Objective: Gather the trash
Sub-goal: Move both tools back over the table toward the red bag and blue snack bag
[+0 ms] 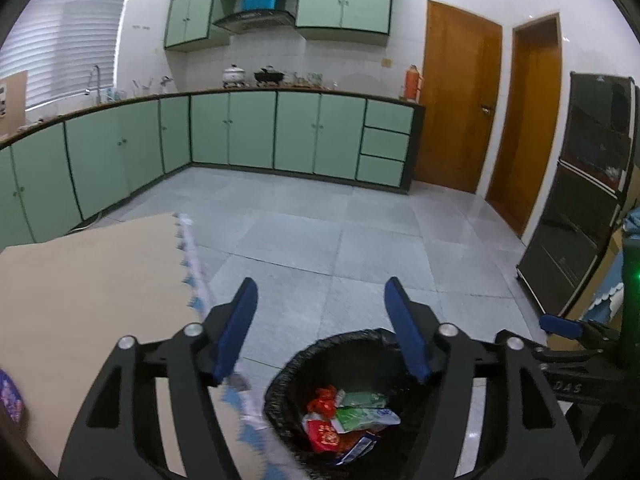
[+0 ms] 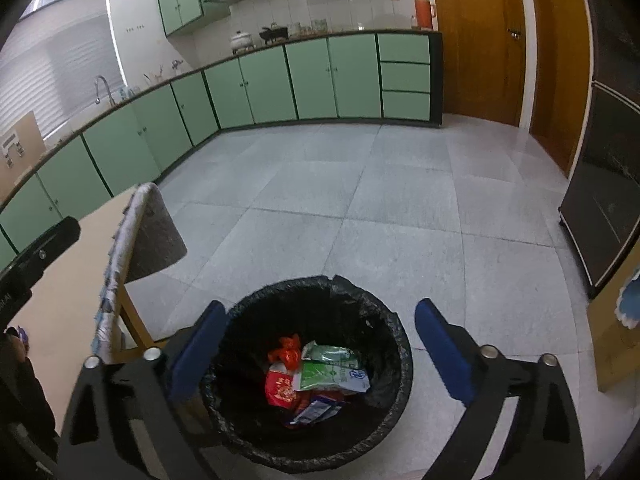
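A round trash bin with a black liner (image 2: 384, 328) stands on the floor beside the table; it also shows in the left wrist view (image 1: 288, 372). Inside lie a red packet (image 2: 280, 390), a green and white wrapper (image 2: 328, 374), an orange wrapper (image 2: 288, 350) and a blue wrapper (image 2: 316, 412). My right gripper (image 2: 320, 316) is open and empty, directly above the bin. My left gripper (image 1: 320, 296) is open and empty, above the bin's near side and the table edge. The right gripper's blue finger (image 1: 560, 326) shows at the far right of the left wrist view.
A beige table (image 1: 80, 300) with a blue-patterned cloth edge (image 1: 196, 280) stands left of the bin. A purple item (image 1: 10, 396) lies at its near left. Green kitchen cabinets (image 1: 276, 136) line the far walls. A dark glass cabinet (image 1: 580, 220) stands right.
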